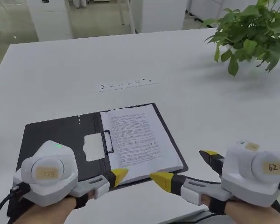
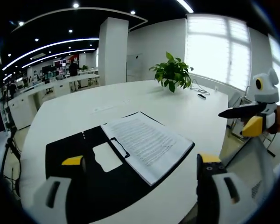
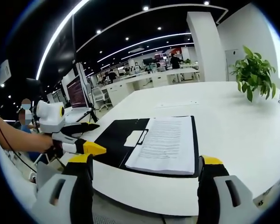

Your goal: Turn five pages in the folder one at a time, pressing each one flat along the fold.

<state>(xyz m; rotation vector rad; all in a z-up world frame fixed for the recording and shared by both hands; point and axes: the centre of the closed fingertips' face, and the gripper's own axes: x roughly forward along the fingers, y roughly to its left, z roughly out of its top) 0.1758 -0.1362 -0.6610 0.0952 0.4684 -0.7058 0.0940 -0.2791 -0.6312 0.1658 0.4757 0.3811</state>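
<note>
A black folder (image 1: 51, 135) lies open on the white table (image 1: 60, 70), its clip (image 1: 107, 140) along the fold. A stack of printed pages (image 1: 135, 140) rests flat on its right half. My left gripper (image 1: 114, 178) hovers just in front of the folder's near edge, open and holding nothing. My right gripper (image 1: 186, 167) is open too, off the folder's near right corner. The left gripper view looks over the pages (image 2: 149, 144) between its jaws (image 2: 141, 161), with the right gripper (image 2: 233, 122) at the right. From the right gripper (image 3: 144, 159) I see the folder (image 3: 116, 135) and the left gripper (image 3: 99, 137).
A leafy potted plant (image 1: 252, 32) stands at the table's far right. A row of flush sockets (image 1: 123, 85) sits in the tabletop beyond the folder. The table's front edge runs just under both grippers. Office desks and people are far behind (image 3: 144, 74).
</note>
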